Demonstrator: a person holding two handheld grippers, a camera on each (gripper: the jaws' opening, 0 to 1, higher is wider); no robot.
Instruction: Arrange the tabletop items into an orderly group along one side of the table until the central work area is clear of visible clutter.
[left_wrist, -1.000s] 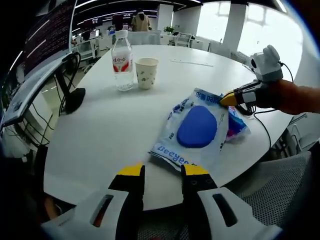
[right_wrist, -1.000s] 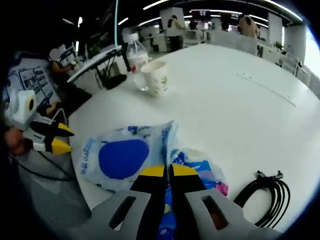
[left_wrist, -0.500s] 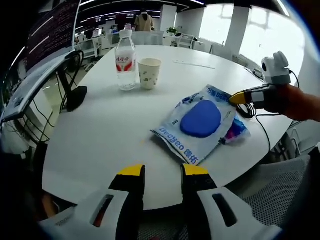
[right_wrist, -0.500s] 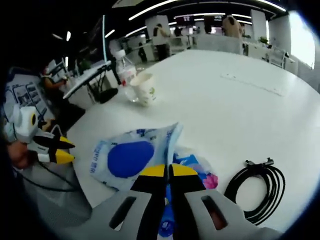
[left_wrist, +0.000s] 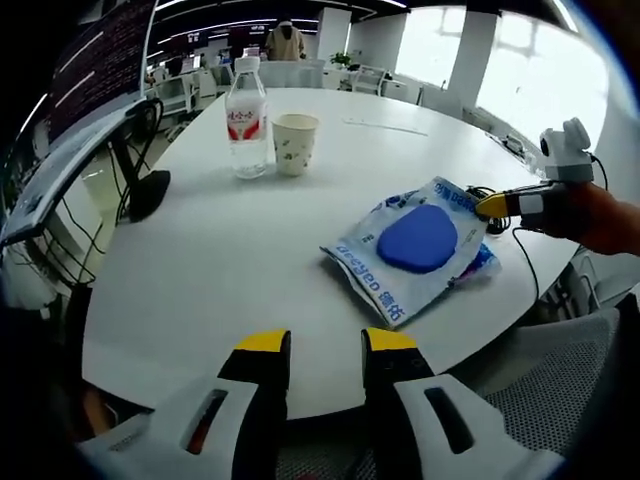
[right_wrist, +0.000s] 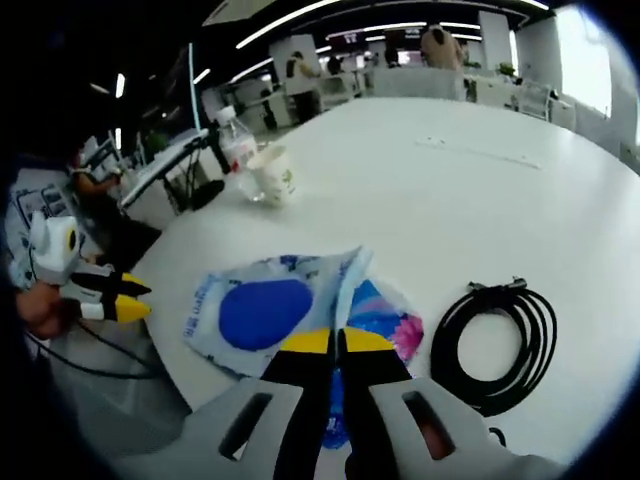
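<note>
A white packet with a blue oval (left_wrist: 415, 245) lies on the round white table (left_wrist: 230, 260), partly on top of a colourful pink and blue packet (left_wrist: 478, 262). My right gripper (left_wrist: 492, 205) comes in from the right, shut on the white packet's far corner. In the right gripper view its jaws (right_wrist: 325, 342) meet at the edge of the white packet (right_wrist: 262, 312), beside the colourful packet (right_wrist: 385, 310). My left gripper (left_wrist: 326, 342) hovers open at the table's near edge, holding nothing; it also appears at the left (right_wrist: 118, 300). A water bottle (left_wrist: 246, 118) and a paper cup (left_wrist: 295, 145) stand together further back.
A coiled black cable (right_wrist: 495, 345) lies right of the packets. A monitor stand with cords (left_wrist: 145, 190) sits at the table's left side. A mesh chair (left_wrist: 560, 400) stands by the near edge. Desks and people fill the office behind.
My right gripper has dragged the white packet and the colourful one under it rightward, toward the cable. The left gripper has held its place, still open.
</note>
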